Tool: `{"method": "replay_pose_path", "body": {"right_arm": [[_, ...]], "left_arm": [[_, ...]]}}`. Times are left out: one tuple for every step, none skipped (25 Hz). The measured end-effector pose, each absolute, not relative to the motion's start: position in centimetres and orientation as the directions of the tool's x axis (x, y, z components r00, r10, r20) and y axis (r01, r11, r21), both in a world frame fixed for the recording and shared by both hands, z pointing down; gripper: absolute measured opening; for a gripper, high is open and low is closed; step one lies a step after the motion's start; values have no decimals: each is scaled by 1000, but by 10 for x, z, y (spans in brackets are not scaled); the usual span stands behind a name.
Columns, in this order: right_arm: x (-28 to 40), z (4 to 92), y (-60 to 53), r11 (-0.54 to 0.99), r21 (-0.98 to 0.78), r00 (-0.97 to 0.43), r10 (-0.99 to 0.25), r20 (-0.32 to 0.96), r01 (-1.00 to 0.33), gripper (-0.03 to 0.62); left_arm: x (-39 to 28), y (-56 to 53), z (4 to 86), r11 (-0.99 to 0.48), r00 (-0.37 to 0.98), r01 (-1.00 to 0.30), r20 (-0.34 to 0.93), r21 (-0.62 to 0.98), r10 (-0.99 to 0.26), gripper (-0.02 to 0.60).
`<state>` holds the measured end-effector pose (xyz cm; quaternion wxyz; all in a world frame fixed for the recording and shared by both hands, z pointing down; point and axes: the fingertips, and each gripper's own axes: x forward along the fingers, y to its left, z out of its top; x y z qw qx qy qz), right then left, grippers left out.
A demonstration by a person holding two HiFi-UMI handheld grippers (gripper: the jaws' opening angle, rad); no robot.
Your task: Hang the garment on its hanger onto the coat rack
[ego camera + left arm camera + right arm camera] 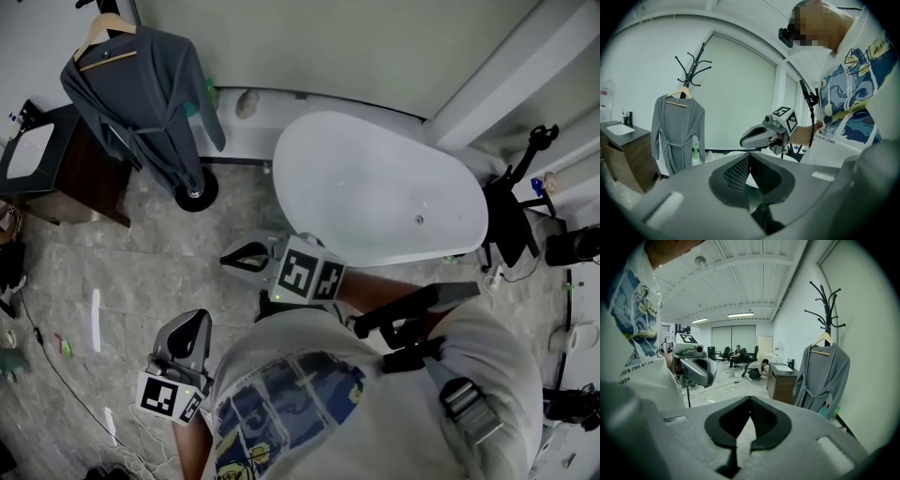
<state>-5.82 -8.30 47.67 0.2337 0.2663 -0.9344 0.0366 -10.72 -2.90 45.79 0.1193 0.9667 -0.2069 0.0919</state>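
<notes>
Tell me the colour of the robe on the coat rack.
Grey robe, clearest in the left gripper view.

right gripper (pixel 750 402) jaws together, empty, grey robe (pixel 825 376) on hanger (pixel 824 343) on coat rack (pixel 828 301) right, left gripper (pixel 696 367) left

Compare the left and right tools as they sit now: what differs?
The right tool is held out ahead, close to the tub; the left tool sits further back at the person's side. The right tool points across to the left; the left tool points forward. Both are shut and empty.
</notes>
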Motion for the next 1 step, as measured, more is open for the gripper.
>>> {"method": "replay_pose_path", "body": {"right_arm": [[-58, 477, -88, 856, 56, -749, -480, 457, -515, 2]], "left_arm": [[-106, -33, 458, -887, 898, -420, 227, 194, -376, 3]]}}
